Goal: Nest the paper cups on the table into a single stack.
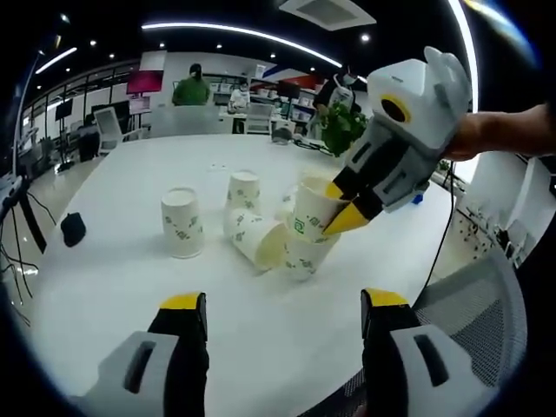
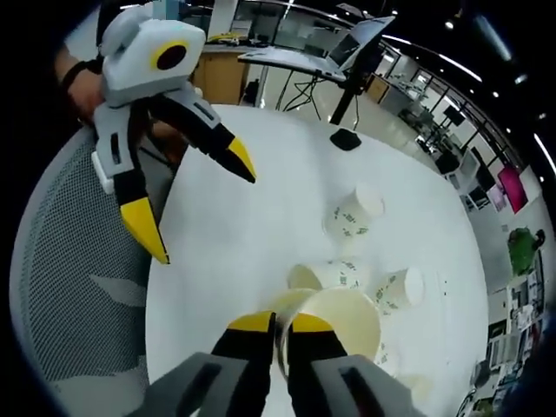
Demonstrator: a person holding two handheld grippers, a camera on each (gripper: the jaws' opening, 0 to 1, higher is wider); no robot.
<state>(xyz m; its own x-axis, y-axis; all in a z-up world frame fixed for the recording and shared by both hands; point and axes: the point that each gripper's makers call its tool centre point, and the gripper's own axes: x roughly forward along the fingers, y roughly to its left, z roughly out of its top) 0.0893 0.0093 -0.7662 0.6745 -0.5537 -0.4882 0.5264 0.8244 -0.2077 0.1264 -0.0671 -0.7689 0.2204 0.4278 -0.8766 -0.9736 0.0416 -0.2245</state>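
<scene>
Left gripper view: the left gripper (image 1: 282,304) has its yellow-tipped jaws wide apart with nothing between them, low over the near part of the white round table (image 1: 113,278).
Right gripper: coming in from the right of that view, the right gripper (image 1: 347,204) is closed on the rim of a held paper cup (image 1: 313,208), one jaw inside the mouth and one outside.
Held paper cup: it is just above a lower paper cup (image 1: 304,256) near the table's right edge; whether the two touch cannot be told.
Lying cup (image 1: 256,239): on its side, mouth toward the camera, against the lower paper cup.
Upside-down cups: one (image 1: 182,223) is alone to the left, apart from the cluster; another (image 1: 244,191) is just behind the lying cup.
Open room: bare table surface lies between the left jaws and the cups, and wide bare surface to the left out to a small black object (image 1: 73,228) near the left edge.
Edges: a grey mesh chair (image 1: 473,304) presses close at the table's right rim.
Right gripper view: the right gripper (image 2: 282,328) pinches the cup wall (image 2: 339,317), jaws narrow; the left gripper (image 2: 201,208) hangs open over the table edge and chair.
</scene>
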